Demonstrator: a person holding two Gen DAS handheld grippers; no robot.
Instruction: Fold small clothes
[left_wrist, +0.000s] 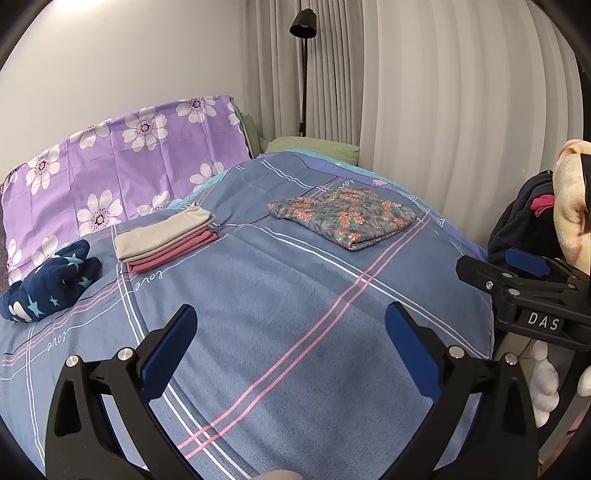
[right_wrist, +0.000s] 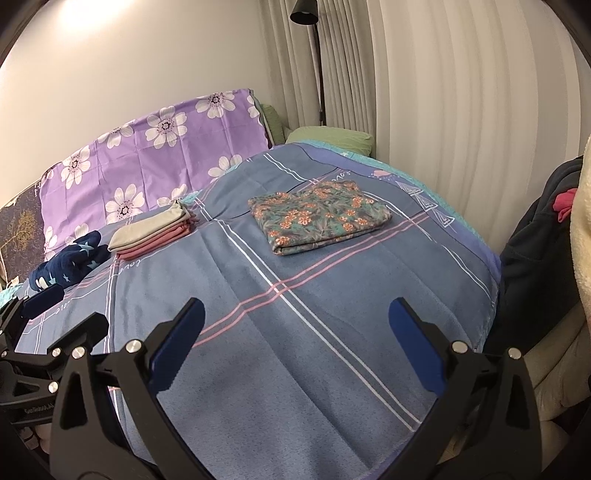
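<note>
both tongs held level above the near end of the bed (left_wrist: 295, 332), nothing gripped: left tongs (left_wrist: 291, 339) spread wide, right tongs (right_wrist: 295, 336) spread wide. folded floral garment (right_wrist: 317, 216) lies mid-bed, well apart.

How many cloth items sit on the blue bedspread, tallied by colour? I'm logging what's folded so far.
Floral teal-and-orange folded piece: 1
Grey folded piece, top of the stack: 1
Pink folded layers under it: looks like 1 or 2 pieces, edges too close to tell
Navy star-print garment, bunched, not folded: 1
Total: 4 or 5
</note>
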